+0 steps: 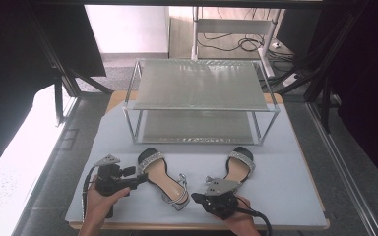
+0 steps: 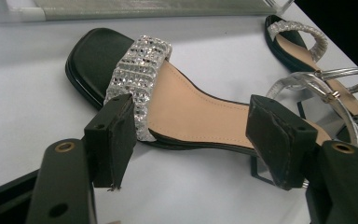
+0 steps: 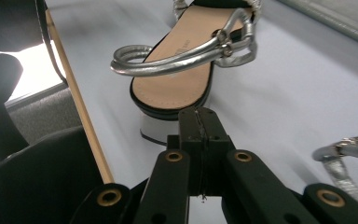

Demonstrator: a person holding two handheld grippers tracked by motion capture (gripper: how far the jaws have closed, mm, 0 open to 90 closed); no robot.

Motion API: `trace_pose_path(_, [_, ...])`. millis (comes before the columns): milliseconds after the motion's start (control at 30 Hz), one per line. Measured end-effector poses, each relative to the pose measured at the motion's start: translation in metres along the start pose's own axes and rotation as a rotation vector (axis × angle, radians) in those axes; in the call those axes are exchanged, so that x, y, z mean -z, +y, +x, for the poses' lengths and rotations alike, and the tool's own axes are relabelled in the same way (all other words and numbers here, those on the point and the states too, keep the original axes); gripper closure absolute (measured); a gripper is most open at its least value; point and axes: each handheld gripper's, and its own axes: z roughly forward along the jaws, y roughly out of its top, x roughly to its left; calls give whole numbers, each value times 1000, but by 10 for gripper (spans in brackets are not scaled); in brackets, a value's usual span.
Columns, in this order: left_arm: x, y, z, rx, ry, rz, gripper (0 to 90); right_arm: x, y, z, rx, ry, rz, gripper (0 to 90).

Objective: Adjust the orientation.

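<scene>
On the left of the high view, the left gripper [image 1: 139, 180] lies low over the pale table [image 1: 295, 162], held in the person's left hand [image 1: 98, 201], its tips pointing at the side of the left sandal [image 1: 163, 179]. In the left gripper view its two black jaws stand wide apart, with nothing between them but air: the left pad sits just in front of the sandal's glittering toe strap [image 2: 140, 84], and the right pad is level with the heel end, near the silver ankle strap [image 2: 317, 84]. Whether either pad actually touches the shoe cannot be told; the jaws bracket the tan insole rather than pinch it. The sandal lies flat on the table, black toe toward the wire shelf rack [image 1: 202, 101], heel toward the person.

Farther right, the right gripper [image 1: 197, 197] rests near the front edge of the table in the person's right hand [image 1: 238, 219], its tips aimed toward the heel of the left sandal and close beside it. In the right gripper view its jaws are pressed together, pad against pad, holding nothing. Beyond those closed tips stands the right sandal [image 3: 186, 79], heel nearest, its looped silver ankle strap [image 3: 177, 58] arching over the insole; the tips are near the heel block but apart from it. In the high view this sandal lies right of the first one, toe toward the rack.
</scene>
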Motion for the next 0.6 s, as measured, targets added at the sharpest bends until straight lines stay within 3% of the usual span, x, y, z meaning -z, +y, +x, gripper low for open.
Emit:
trace_pose_path(333, [3, 1, 5, 12, 9, -8, 336, -11, -2, 6, 22, -2, 33, 896])
trace_pose_path(433, [4, 1, 4, 9, 6, -9, 336, -12, -2, 4, 21, -25, 38, 896])
trace_pose_path(567, [5, 1, 2, 6, 4, -13, 336, -16, -2, 5, 16, -19, 49, 897])
trace_pose_path(600, [5, 1, 2, 6, 4, -13, 336, -17, -2, 8, 13, 3, 47, 897])
